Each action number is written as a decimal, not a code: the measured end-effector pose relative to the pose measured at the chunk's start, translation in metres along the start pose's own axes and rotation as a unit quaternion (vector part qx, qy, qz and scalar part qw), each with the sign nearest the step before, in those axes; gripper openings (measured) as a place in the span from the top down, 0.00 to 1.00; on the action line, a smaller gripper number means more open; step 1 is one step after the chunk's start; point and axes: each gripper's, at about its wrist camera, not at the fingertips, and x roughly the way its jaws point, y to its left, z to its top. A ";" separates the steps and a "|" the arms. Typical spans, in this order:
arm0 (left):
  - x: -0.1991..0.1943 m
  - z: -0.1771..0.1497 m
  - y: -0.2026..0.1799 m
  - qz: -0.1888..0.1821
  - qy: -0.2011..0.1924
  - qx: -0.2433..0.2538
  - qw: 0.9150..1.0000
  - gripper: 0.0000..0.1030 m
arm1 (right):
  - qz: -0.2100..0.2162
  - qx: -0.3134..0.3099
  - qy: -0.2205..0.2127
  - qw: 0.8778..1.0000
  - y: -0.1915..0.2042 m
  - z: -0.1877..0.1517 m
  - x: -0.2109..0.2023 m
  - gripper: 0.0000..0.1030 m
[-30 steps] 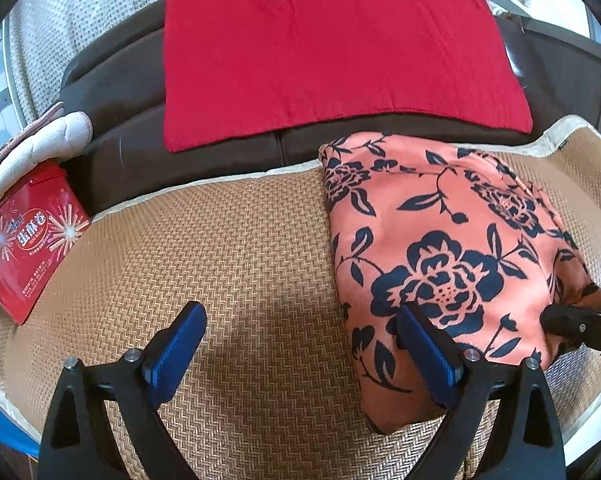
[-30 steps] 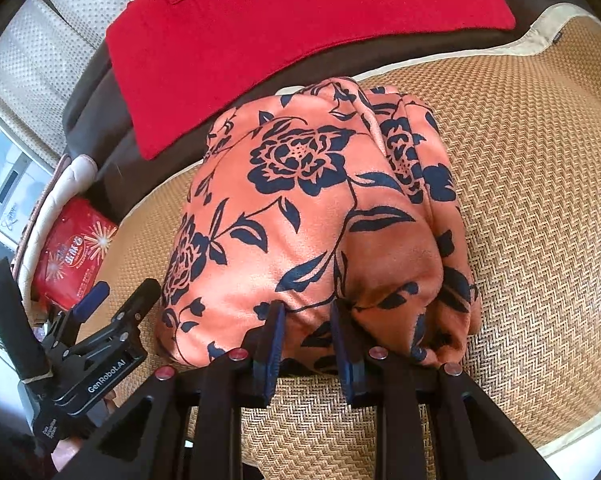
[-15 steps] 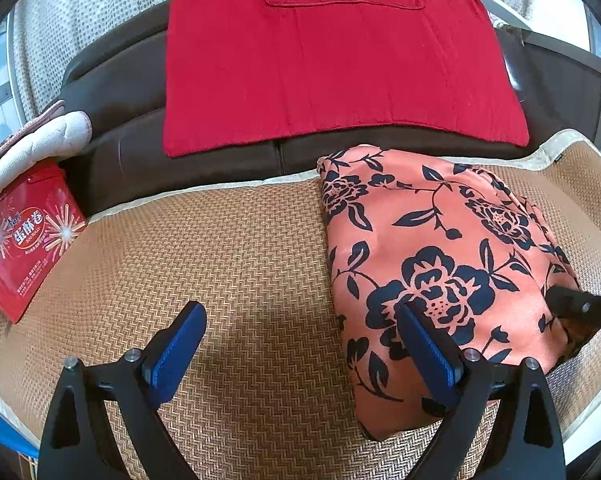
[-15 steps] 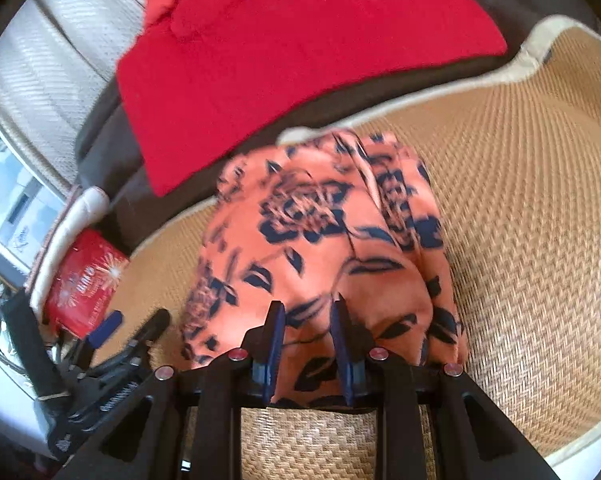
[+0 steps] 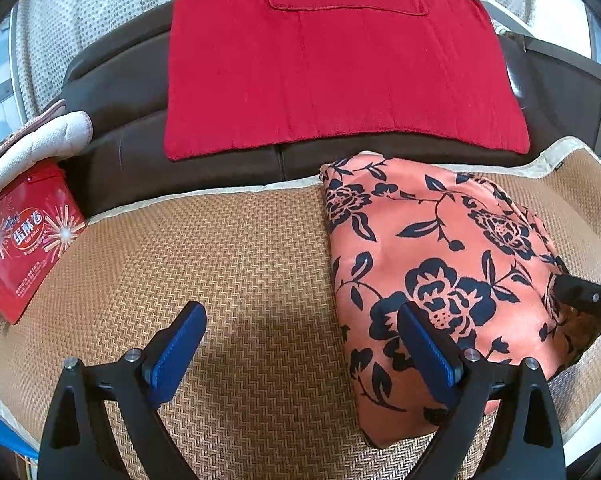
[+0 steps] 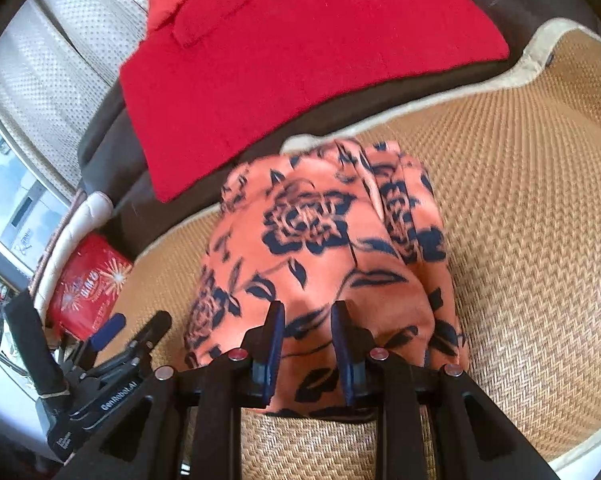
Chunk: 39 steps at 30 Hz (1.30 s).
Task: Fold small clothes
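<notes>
Sliding away from my right gripper (image 6: 306,316), the floral garment (image 5: 440,276) is now lying lower on the woven mat (image 5: 240,264), its long axis running away from me. My right jaws are pinching its near edge; my left gripper (image 5: 300,324) is hanging spread wide, empty, just beside the garment's left side.

You get bright, even daylight in both views, seemingly from the window (image 6: 16,200) at the left. Your left wrist view is sharp, with a soft shadow on the woven mat (image 5: 260,300). Your right wrist view is motion-blurred. Fisheye bending and dark vignettes crowd every edge.
</notes>
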 end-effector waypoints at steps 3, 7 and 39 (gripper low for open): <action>0.006 0.000 0.000 -0.007 0.008 -0.002 1.000 0.06 | -0.004 -0.001 -0.006 1.000 0.001 0.002 0.000 0.63; 0.033 -0.004 -0.002 -0.032 0.070 -0.007 0.997 0.06 | -0.012 0.006 0.021 1.000 -0.003 -0.001 0.013 0.48; 0.027 0.029 0.007 -0.082 0.031 -0.009 0.996 0.06 | 0.002 0.044 -0.040 0.998 -0.054 0.038 -0.018 0.36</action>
